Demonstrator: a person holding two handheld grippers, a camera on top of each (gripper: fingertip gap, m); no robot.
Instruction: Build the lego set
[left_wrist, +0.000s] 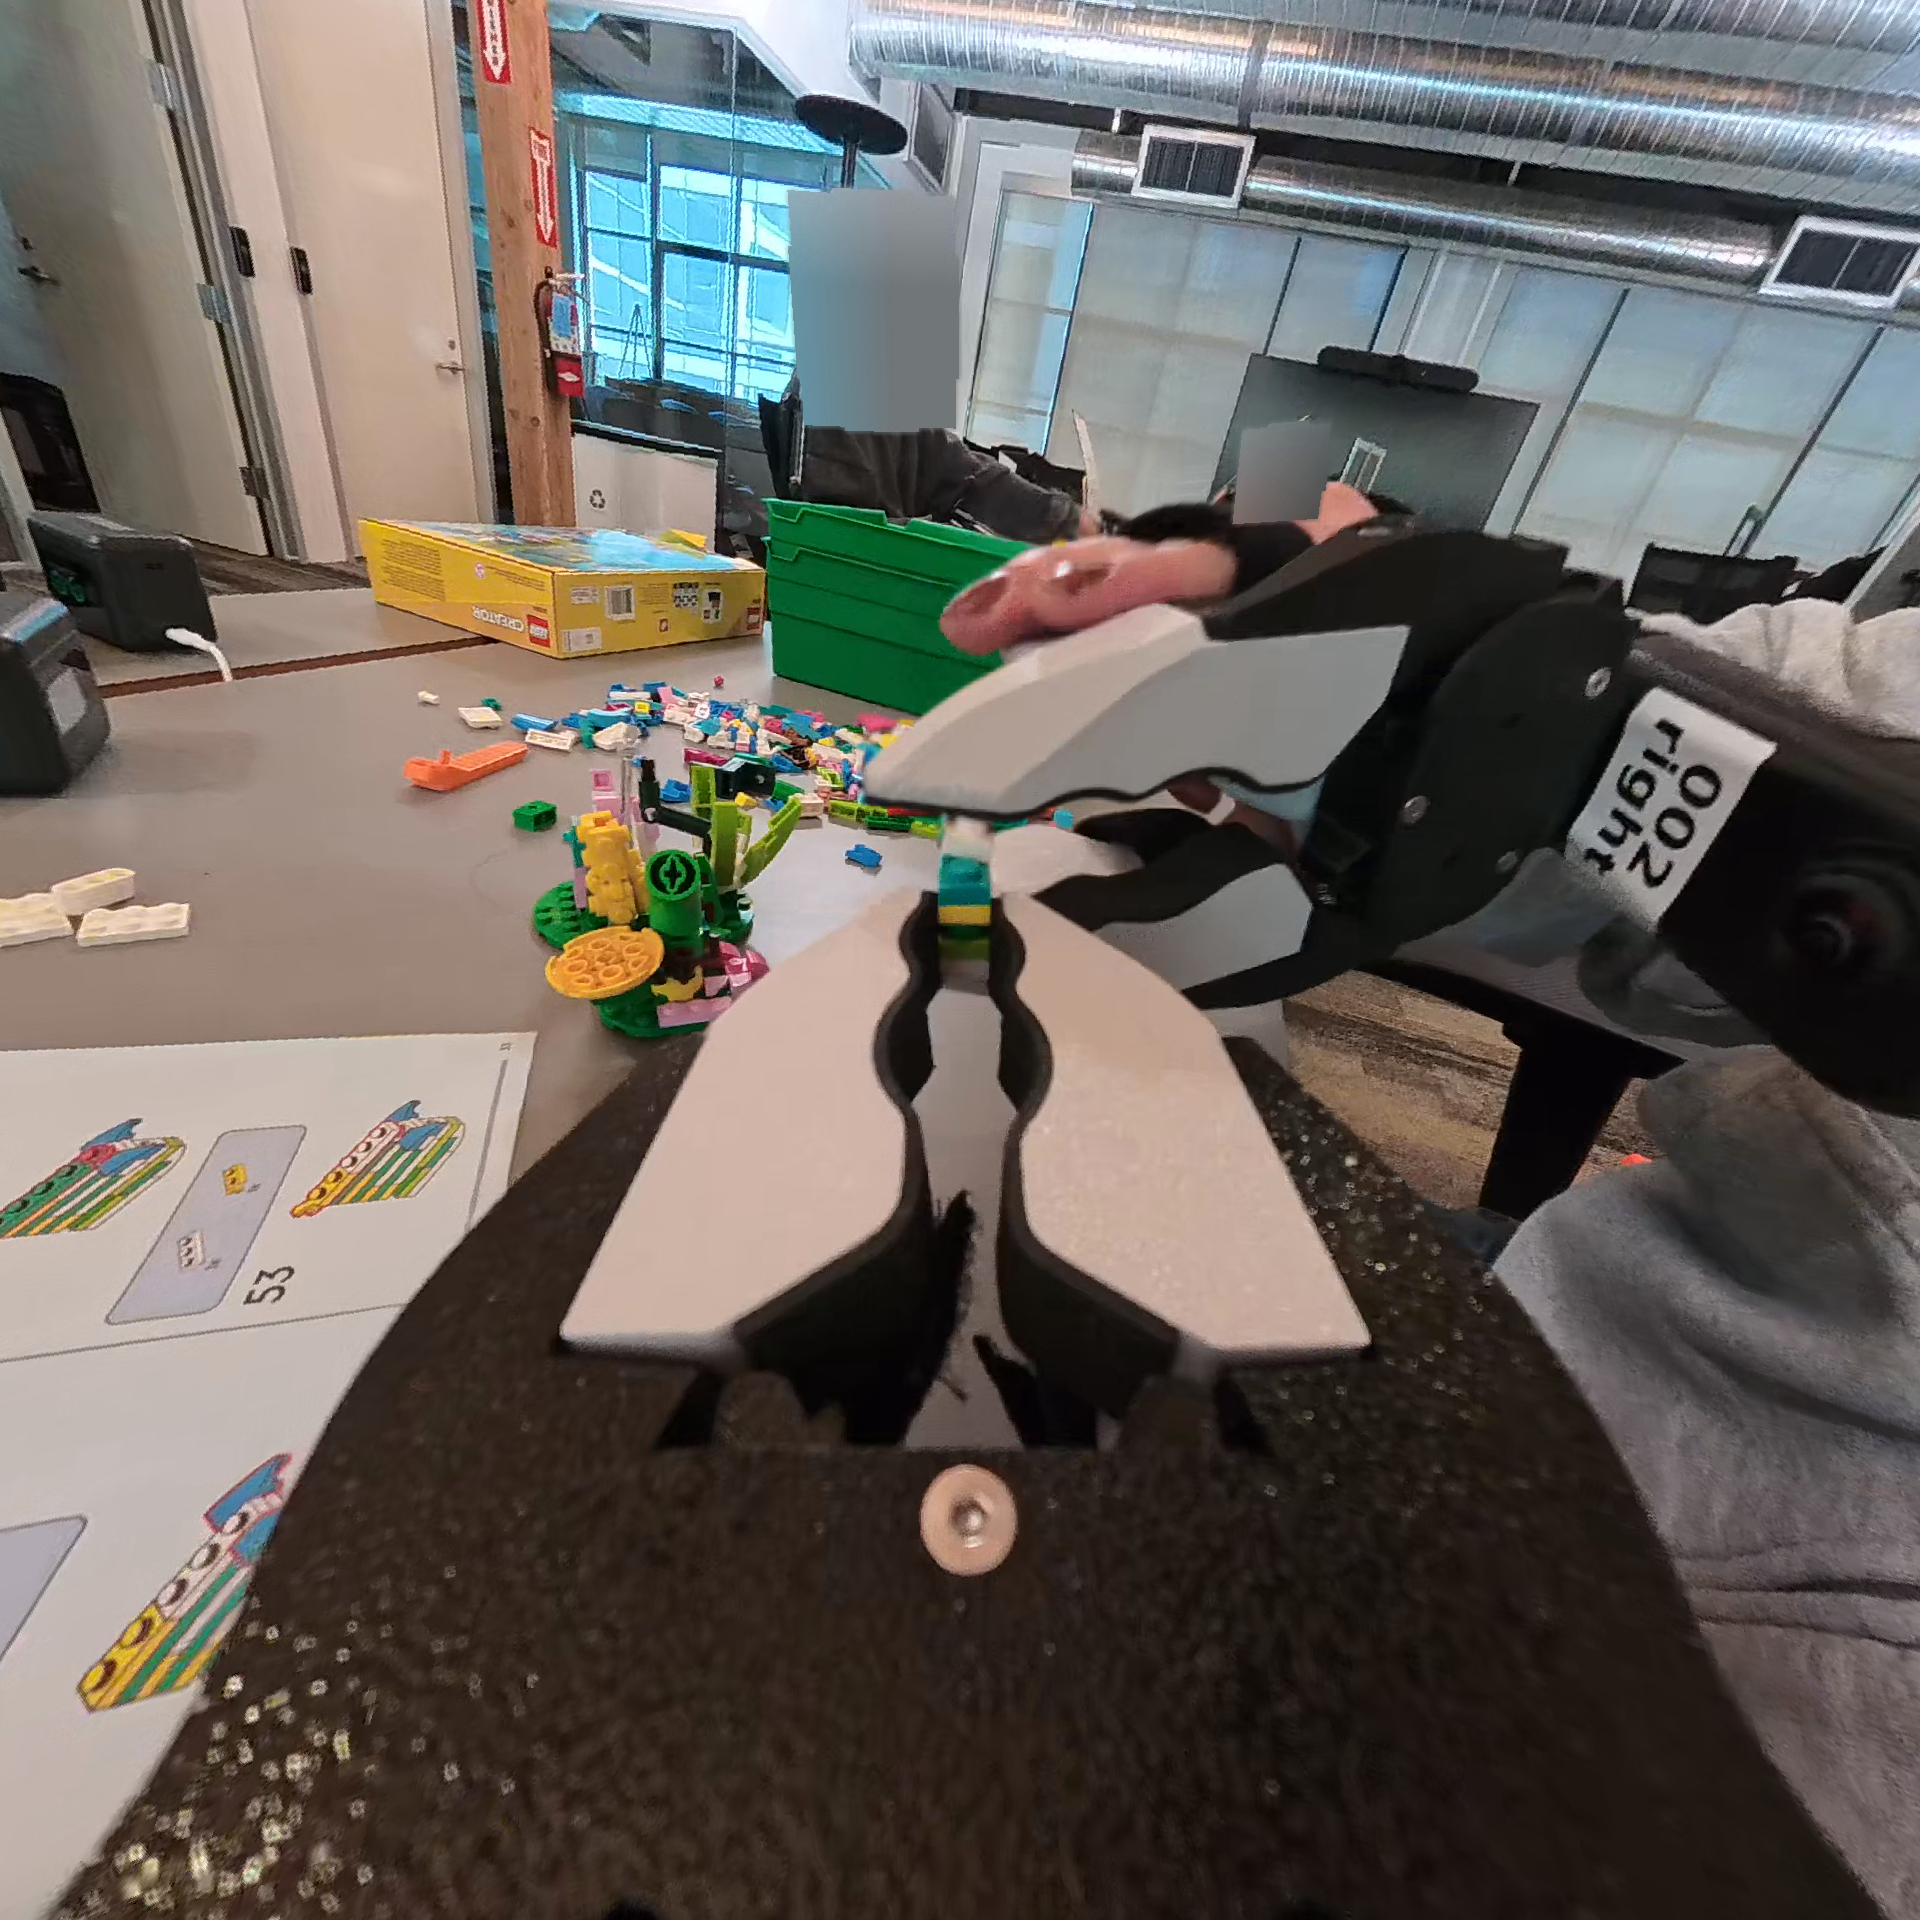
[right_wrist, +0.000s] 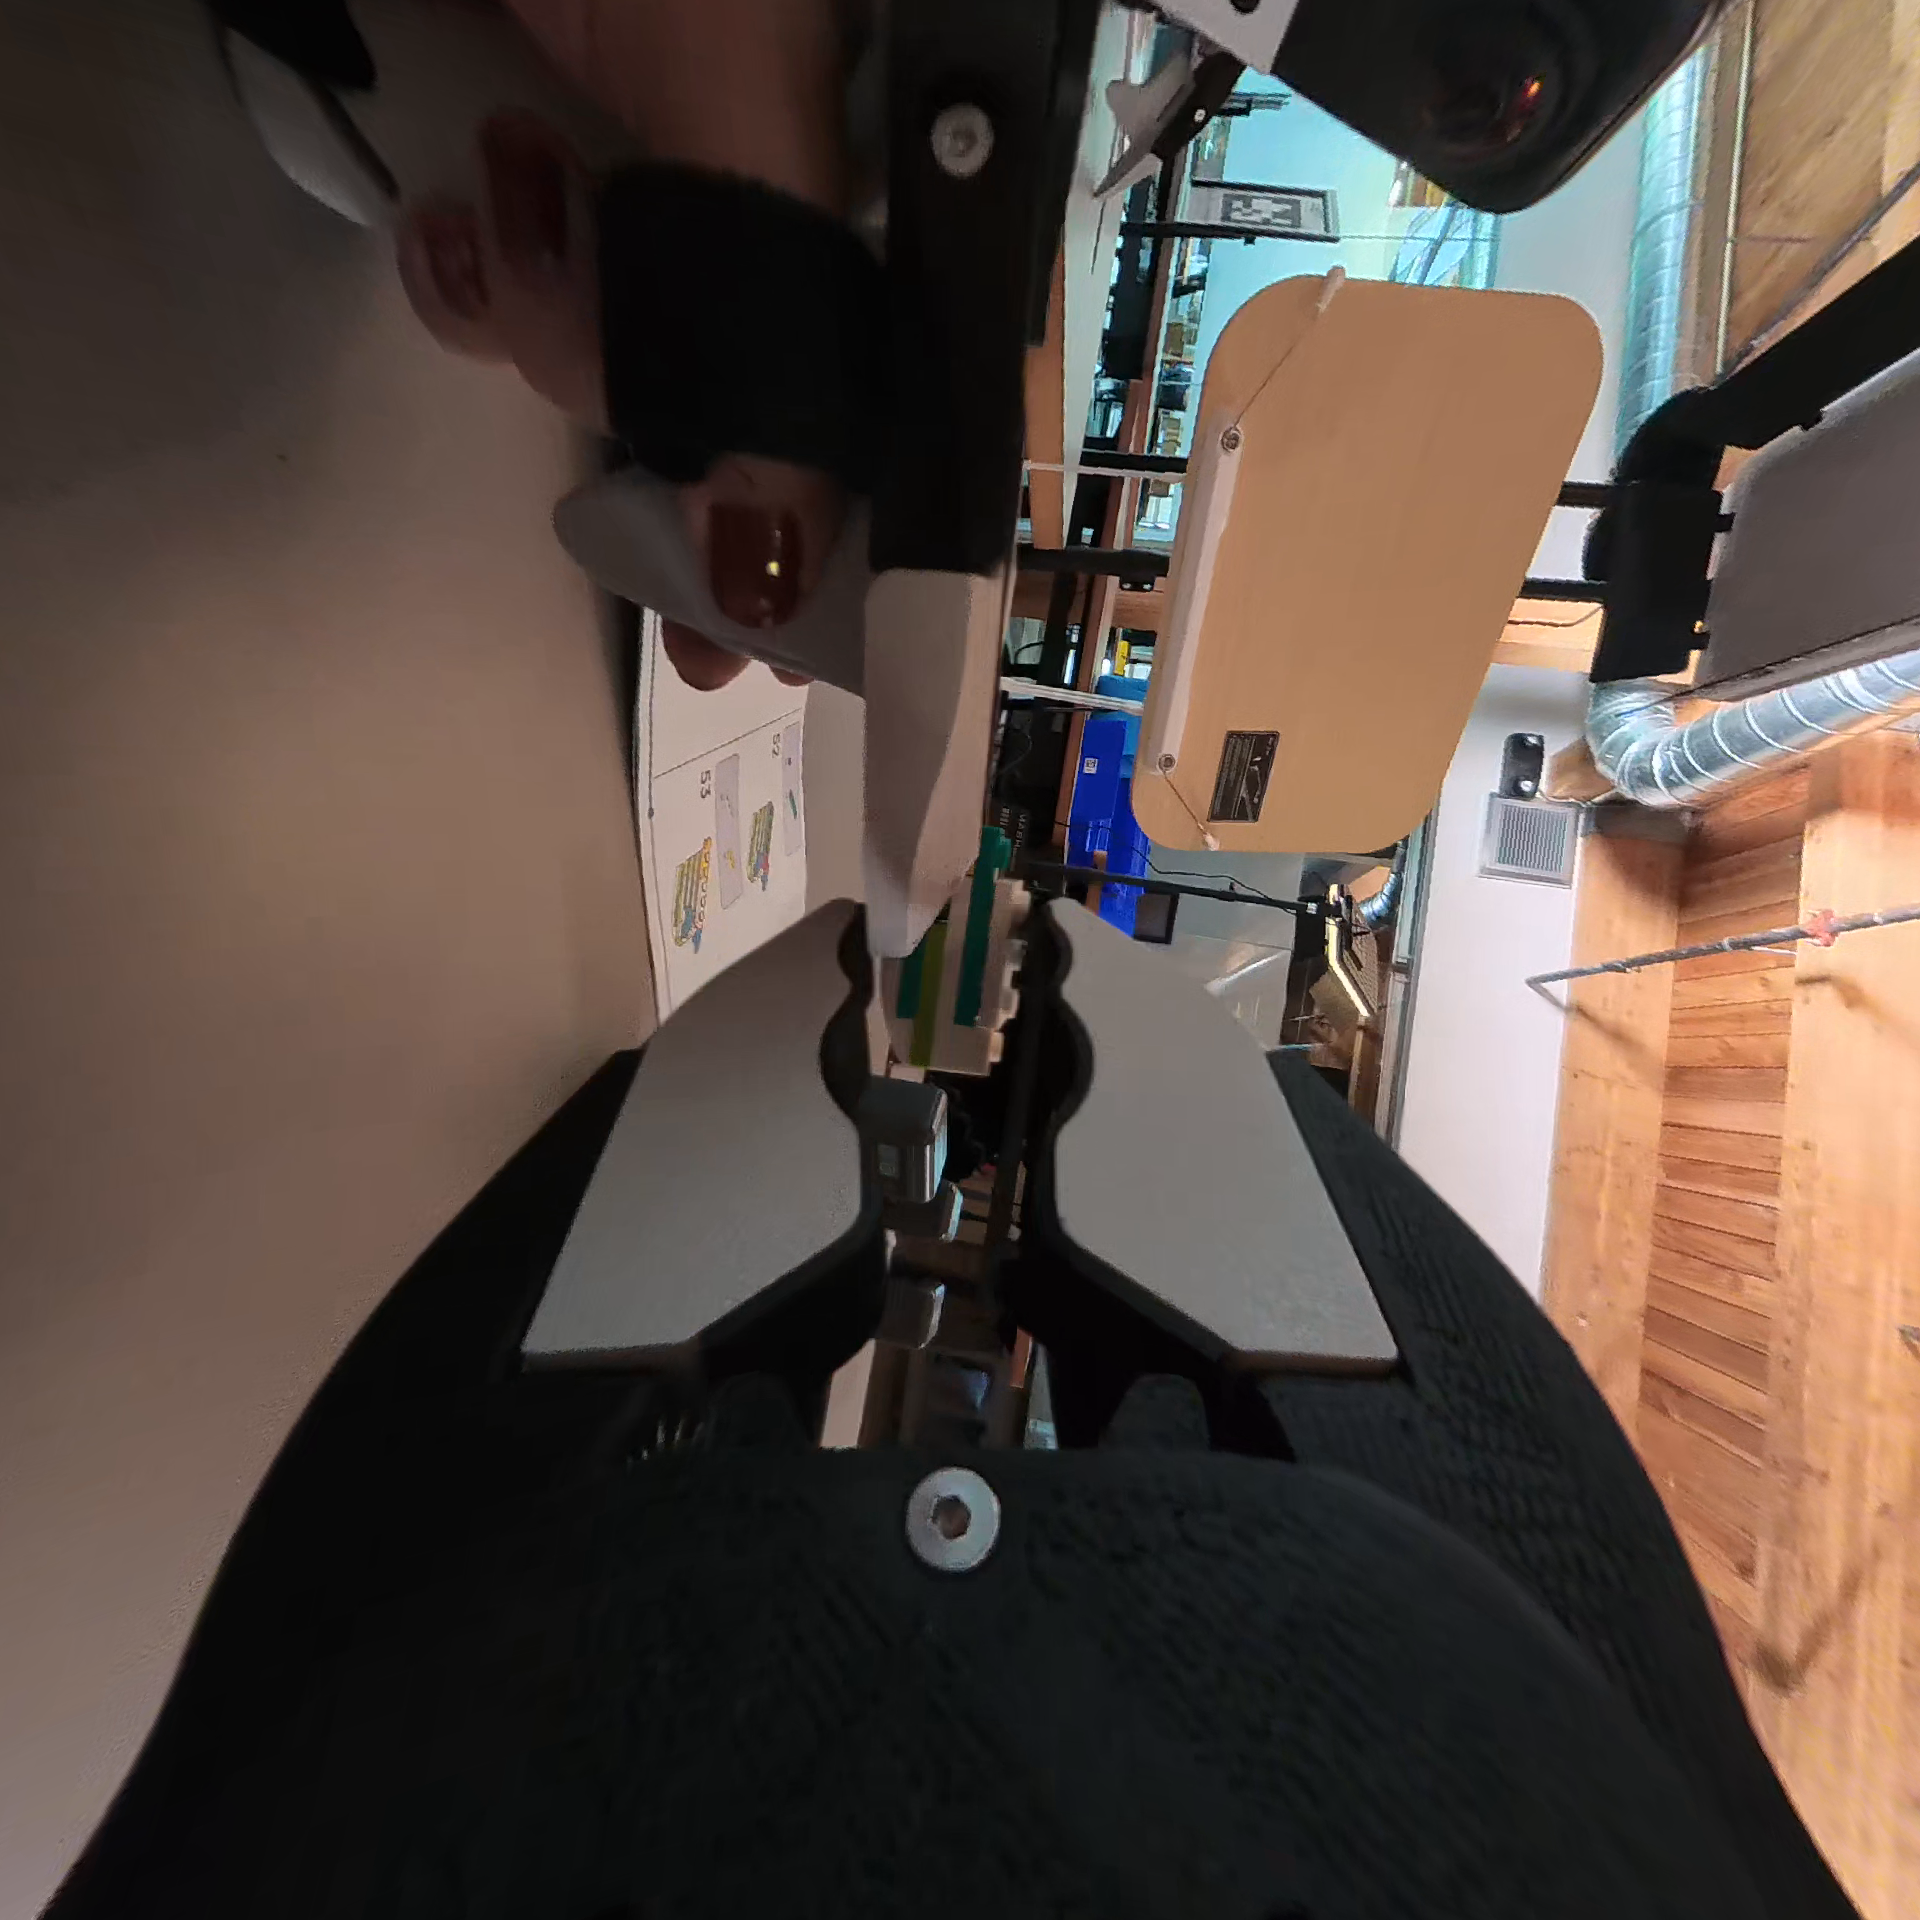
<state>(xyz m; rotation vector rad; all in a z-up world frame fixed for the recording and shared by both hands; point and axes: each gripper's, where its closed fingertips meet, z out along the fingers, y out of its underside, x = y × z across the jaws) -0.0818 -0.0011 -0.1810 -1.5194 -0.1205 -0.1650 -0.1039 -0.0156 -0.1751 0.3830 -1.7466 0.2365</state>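
Two grippers, one small striped brick stack (left_wrist: 964, 914) between them: the left gripper (left_wrist: 966, 951) is clenched on its lower end, while the right gripper (right_wrist: 951, 971) straddles its white top, pad contact too blurry to call. One finished plant model (left_wrist: 649, 914) sits mid-table (left_wrist: 312, 831), the loose brick pile (left_wrist: 727, 738) behind is uncountable, and the instruction sheets (left_wrist: 239, 1174) are cut off at the left edge

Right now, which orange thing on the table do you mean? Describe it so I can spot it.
Start at the yellow cardboard box at the grey table's far edge. Nearer the camera, left of the loose brick pile, lies a flat orange plastic wedge tool, alone, the only orange piece.
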